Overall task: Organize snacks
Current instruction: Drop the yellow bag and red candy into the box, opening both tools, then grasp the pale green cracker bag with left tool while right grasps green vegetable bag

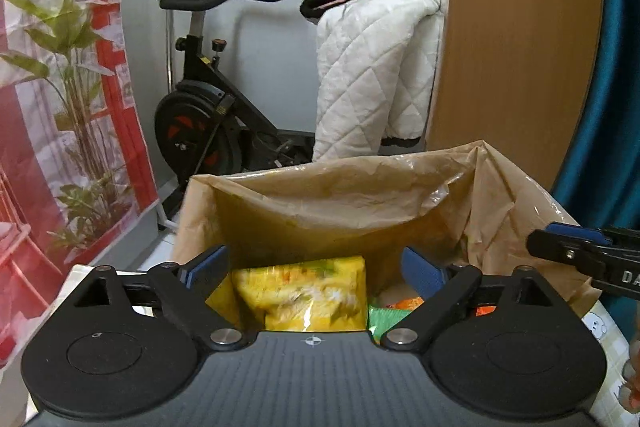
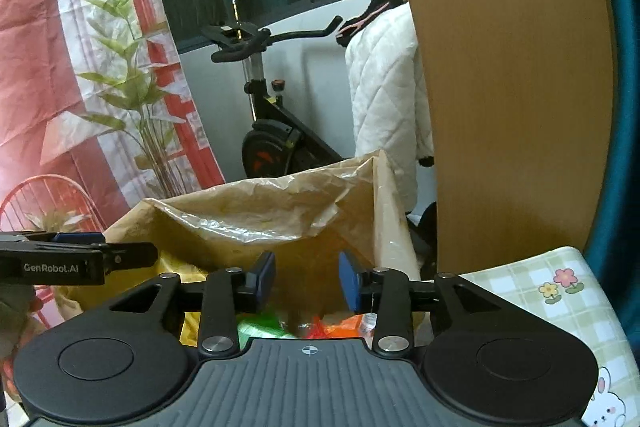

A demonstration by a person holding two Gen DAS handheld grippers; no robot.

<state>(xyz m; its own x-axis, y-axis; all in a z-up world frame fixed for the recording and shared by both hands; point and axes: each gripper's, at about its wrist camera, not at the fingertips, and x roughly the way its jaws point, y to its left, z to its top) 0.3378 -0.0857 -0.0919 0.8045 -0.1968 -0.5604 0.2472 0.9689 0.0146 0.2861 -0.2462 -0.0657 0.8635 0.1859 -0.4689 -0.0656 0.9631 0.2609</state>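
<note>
An open brown bag (image 1: 320,203) lined with thin plastic stands in front of both grippers. My left gripper (image 1: 316,263) hangs over its mouth, jaws wide open. A yellow snack packet (image 1: 304,295) lies inside the bag below the fingers, clear of both pads. Beside it are a green packet (image 1: 384,319) and an orange one (image 1: 404,303). My right gripper (image 2: 307,279) is at the right of the same bag (image 2: 260,211), slightly open with nothing between its blue pads (image 2: 266,277). Green (image 2: 256,327) and orange (image 2: 340,325) packets show beneath it.
The bag stands on a table with a green checked cloth (image 2: 560,291). Right of the bag rises a wooden panel (image 1: 520,47). An exercise bike (image 1: 208,115) and a white quilt (image 1: 372,75) stand behind, and a red printed curtain (image 1: 48,107) hangs at the left.
</note>
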